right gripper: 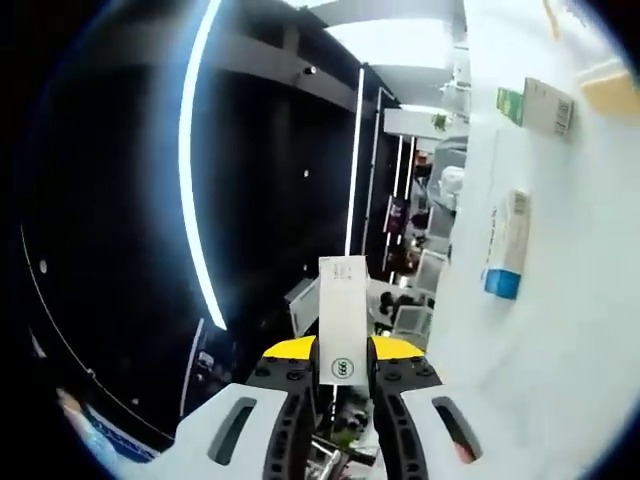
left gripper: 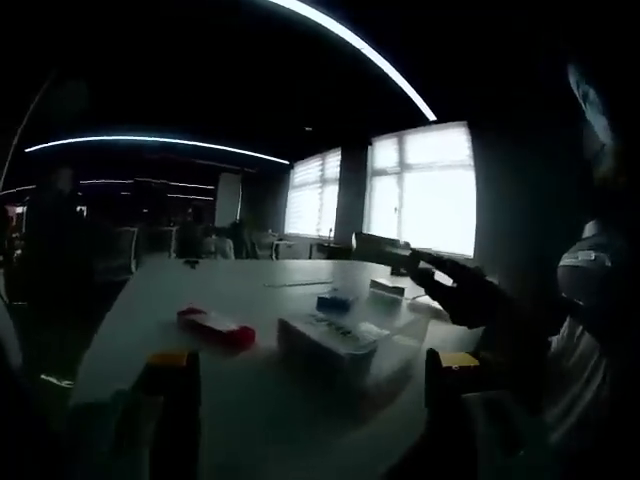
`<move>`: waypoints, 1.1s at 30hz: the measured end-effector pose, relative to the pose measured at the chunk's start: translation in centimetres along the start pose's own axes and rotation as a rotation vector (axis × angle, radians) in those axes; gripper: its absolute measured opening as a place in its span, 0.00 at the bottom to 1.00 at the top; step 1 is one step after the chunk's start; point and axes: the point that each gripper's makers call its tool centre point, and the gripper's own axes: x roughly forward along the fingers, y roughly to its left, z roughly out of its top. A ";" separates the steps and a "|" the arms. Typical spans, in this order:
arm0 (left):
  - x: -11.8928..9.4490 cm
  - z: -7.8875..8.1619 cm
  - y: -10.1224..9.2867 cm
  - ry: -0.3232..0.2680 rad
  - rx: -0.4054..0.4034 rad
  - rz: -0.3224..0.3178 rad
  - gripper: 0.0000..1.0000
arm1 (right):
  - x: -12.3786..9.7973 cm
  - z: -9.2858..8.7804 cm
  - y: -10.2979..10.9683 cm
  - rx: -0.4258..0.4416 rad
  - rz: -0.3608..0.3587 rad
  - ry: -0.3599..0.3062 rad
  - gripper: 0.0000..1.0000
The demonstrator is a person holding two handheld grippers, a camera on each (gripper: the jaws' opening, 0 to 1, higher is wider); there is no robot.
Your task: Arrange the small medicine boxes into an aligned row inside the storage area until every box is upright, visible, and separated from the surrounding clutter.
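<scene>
Darkness swallows most of the left gripper view, where the left tool (left gripper: 310,385) shows only as two black silhouettes with yellow tips, spread wide with nothing between them, low over the near edge of the pale worktop (left gripper: 150,300). On that worktop a red box (left gripper: 216,327) lies flat toward the left, a white box (left gripper: 330,340) lies flat just beyond the tool's gap, and a small blue box (left gripper: 335,299) and a pale box (left gripper: 387,289) sit farther back near the right edge; their lettering cannot be read. From the right a person's hand (left gripper: 478,300) reaches in holding the right tool, which carries a long box (left gripper: 385,247) raised above the worktop, its outline blurred against the bright windows (left gripper: 420,190). The right gripper view is rolled so the worktop (right gripper: 560,330) runs up its right side. There the right tool (right gripper: 343,385) is pinching a narrow white medicine box (right gripper: 343,310) by its lower end, the box standing straight out along the jaws. A blue-ended box (right gripper: 507,245) and a green-and-white box (right gripper: 538,105) lie on the worktop, well apart from the tool; an orange-tinted thing at the upper edge is cut off.
</scene>
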 end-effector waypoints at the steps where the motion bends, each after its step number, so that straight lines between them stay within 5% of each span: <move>1: 0.0 0.0 0.0 0.000 -0.007 -0.003 0.92 | 0.0 -0.3 0.4 0.015 0.012 0.006 0.17; 9: 0.4 -0.2 -0.2 -0.019 -0.114 -0.025 0.86 | -0.2 -2.4 1.4 0.021 0.041 0.010 0.17; 17: 1.9 2.2 0.1 -0.103 -0.204 -0.046 0.85 | 0.7 -4.3 0.7 0.035 0.031 0.039 0.17; 21: 3.1 3.1 0.0 -0.136 -0.305 -0.080 0.86 | 1.5 -4.7 1.5 0.036 0.048 0.046 0.17; 33: 5.2 5.2 -2.8 -0.201 -0.398 -0.190 0.88 | 1.2 -4.4 3.6 -0.009 0.090 0.033 0.17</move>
